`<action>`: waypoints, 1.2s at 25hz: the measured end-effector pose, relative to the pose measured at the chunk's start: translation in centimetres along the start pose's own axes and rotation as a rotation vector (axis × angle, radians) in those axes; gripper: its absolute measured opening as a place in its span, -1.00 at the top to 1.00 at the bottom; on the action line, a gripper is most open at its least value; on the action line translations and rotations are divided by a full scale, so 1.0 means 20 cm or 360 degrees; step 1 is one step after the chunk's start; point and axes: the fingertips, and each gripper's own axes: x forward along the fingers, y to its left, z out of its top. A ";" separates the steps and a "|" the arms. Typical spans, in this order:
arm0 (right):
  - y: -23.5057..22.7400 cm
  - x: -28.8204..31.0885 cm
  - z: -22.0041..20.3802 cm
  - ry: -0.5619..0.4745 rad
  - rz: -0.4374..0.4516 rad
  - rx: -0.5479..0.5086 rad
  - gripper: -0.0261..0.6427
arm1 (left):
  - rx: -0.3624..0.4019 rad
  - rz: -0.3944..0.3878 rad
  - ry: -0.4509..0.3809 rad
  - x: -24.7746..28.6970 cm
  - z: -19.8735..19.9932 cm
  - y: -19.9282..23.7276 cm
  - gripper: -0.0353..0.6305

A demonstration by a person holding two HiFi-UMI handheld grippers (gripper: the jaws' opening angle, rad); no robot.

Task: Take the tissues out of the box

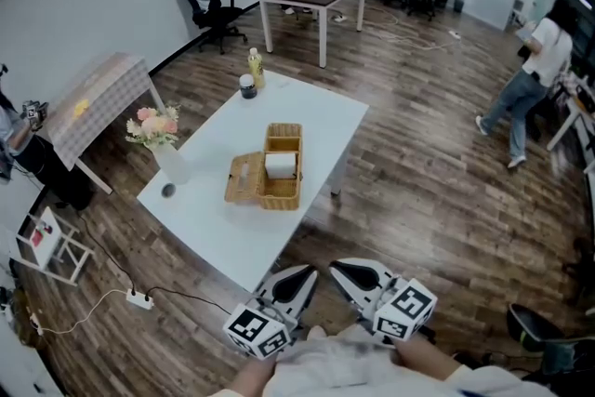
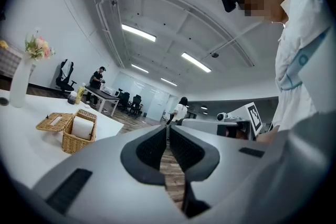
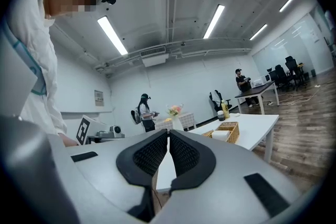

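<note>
Head view: I stand off the near corner of the white table (image 1: pixel 214 228), left tongs (image 1: pixel 307 272) and right tongs (image 1: pixel 339 268) held level at my waist, both closed on nothing. The wicker box (image 1: pixel 279 200) sits mid-table with its lid (image 1: pixel 244 178) swung open and the white tissues (image 1: pixel 280 165) showing inside. A vase of flowers (image 1: pixel 158 127) stands at the left corner and a bottle (image 1: pixel 254 67) at the far one; the stretch of table between me and the box is bare. Left gripper view: jaws pressed together, the box off to the left and well apart. Right gripper view: jaws likewise together, the box beyond them to the right. The reach looks not yet begun. Next I would need to step in, part one pair and pinch the tissues.
</note>
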 end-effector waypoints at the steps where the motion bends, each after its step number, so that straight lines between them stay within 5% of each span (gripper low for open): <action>1: -0.01 0.00 0.00 -0.0007 0.0001 0.0021 0.81 | -0.0001 0.0000 0.0001 0.00 0.00 0.00 0.83; 20: 0.01 0.11 -0.05 0.0055 0.0024 0.0021 0.81 | -0.0010 0.0052 -0.0017 -0.06 0.02 0.09 0.83; 30: -0.18 0.29 -0.03 0.0107 0.0084 0.0034 0.81 | -0.0036 0.0142 -0.0029 0.05 0.06 0.30 0.83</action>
